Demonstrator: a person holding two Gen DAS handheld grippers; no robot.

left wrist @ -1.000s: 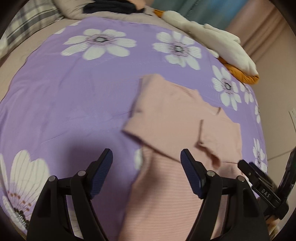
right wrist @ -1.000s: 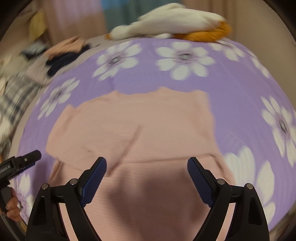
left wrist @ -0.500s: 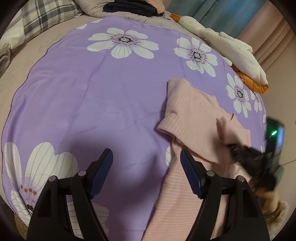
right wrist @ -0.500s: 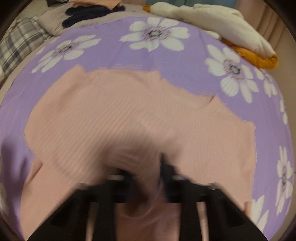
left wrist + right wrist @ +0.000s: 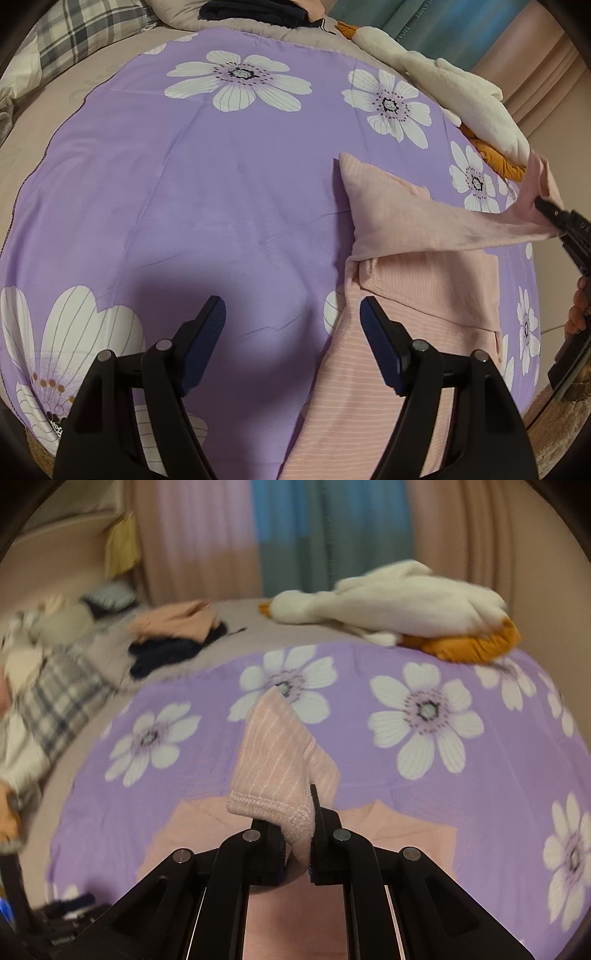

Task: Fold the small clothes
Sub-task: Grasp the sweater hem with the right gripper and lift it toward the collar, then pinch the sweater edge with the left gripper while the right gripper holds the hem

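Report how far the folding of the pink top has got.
Done: little that shows; the pink top lies mostly flat on the purple flowered sheet, and a pile of clothes sits at the bed's far end. In hand: the right claw is shut on the top's sleeve, holding it off the sheet. Left: laying that sleeve over the body and folding the rest; the left claw hangs open, empty.

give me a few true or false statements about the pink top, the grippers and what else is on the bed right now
1. The right gripper has its jaws shut on the pink top. True.
2. The left gripper holds the top's hem. False: its jaws are open and hold nothing.
3. The pink top lies fully flat. False: one part is lifted off the purple floral sheet.
4. A white plush duck lies beyond the sheet. True.
5. The sheet is plain. False: it has white flowers.
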